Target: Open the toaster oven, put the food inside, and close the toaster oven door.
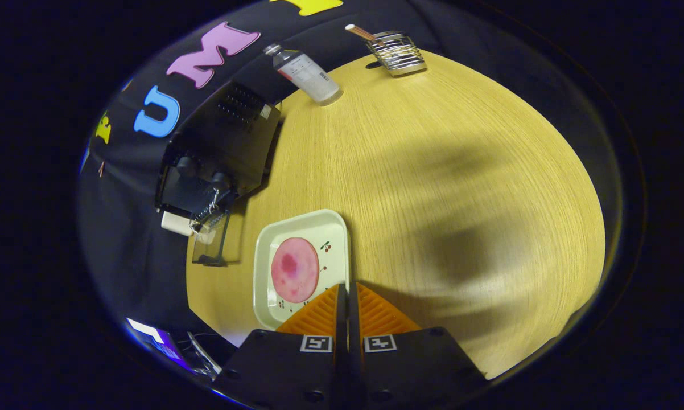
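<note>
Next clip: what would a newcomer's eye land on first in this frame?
Probably the pink round slice of food on the square tray, just ahead of the gripper, whose fingers are closed together on nothing. Next, the black toaster oven beyond the tray at the table edge, its glass door hanging open. At the table's far side stand a bottle and a wire rack.

Food (295,277) on tray (273,239), just ahead of closed gripper (347,293); toaster oven (219,154) beyond

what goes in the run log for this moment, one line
gripper: shut, empty, at tray edge | pink food slice: on tray | toaster oven: door open | stage: food not yet picked
</note>
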Motion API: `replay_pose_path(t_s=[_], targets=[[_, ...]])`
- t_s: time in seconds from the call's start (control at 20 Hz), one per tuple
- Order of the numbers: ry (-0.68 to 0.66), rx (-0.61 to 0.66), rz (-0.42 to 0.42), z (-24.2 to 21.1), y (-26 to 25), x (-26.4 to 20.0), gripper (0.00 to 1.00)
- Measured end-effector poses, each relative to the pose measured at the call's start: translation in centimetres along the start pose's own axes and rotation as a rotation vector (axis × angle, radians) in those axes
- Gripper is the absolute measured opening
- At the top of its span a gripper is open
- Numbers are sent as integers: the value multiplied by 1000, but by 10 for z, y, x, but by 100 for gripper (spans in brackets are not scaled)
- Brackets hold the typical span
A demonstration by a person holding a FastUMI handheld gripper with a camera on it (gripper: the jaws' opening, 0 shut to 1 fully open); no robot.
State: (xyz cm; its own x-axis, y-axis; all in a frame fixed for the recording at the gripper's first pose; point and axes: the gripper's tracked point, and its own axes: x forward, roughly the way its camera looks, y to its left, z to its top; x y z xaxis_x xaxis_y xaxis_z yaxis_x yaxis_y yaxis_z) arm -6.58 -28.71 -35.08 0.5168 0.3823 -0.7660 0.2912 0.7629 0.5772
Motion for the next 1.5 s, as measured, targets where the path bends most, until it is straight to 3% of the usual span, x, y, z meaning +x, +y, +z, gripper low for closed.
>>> replay_pose_path(t_s=[0.65, 1.15, 1.5], targets=[[-157, 205, 57, 14, 36, -45, 6], [-292, 344, 38, -36, 79, -72, 6], [-356, 406, 77, -62, 137, -54, 6]])
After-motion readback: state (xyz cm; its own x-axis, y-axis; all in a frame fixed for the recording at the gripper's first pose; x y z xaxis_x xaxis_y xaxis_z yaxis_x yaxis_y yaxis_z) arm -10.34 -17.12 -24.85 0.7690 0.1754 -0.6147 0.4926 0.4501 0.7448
